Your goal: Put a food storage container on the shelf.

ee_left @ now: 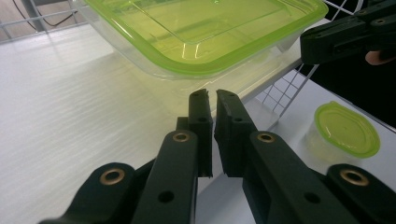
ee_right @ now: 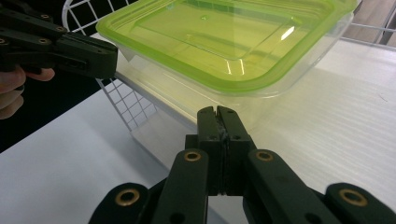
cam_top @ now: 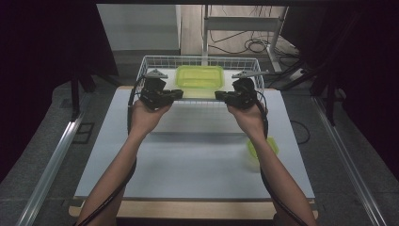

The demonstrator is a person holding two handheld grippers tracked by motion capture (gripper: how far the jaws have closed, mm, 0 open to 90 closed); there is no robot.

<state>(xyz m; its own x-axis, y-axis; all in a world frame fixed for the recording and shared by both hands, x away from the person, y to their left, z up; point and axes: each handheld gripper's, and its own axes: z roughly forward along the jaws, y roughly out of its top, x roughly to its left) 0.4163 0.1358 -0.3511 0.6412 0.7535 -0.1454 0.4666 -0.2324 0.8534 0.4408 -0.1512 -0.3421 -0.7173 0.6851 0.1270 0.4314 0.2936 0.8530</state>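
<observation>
A small round tub with a green lid (cam_top: 262, 149) sits near the table's (cam_top: 197, 160) right edge — cables (cam_top: 244, 45) lie beyond.

— What's in front of you?

— A white wire basket (cam_top: 149, 62) sits at the far edge of my worktop (cam_top: 188, 155), and a clear box with a green lid (cam_top: 199, 76) lies flat inside it.

— Where are your hands?

— Both are at the basket's near side. My left tongs (cam_top: 178, 94) point right, my right tongs (cam_top: 219, 95) point left, tips facing each other just below the box. Both pairs are closed with nothing between them.

— Anything else on the worktop?

— A small round tub with a green lid (cam_top: 270, 146), near right, partly hidden behind my right forearm.
</observation>
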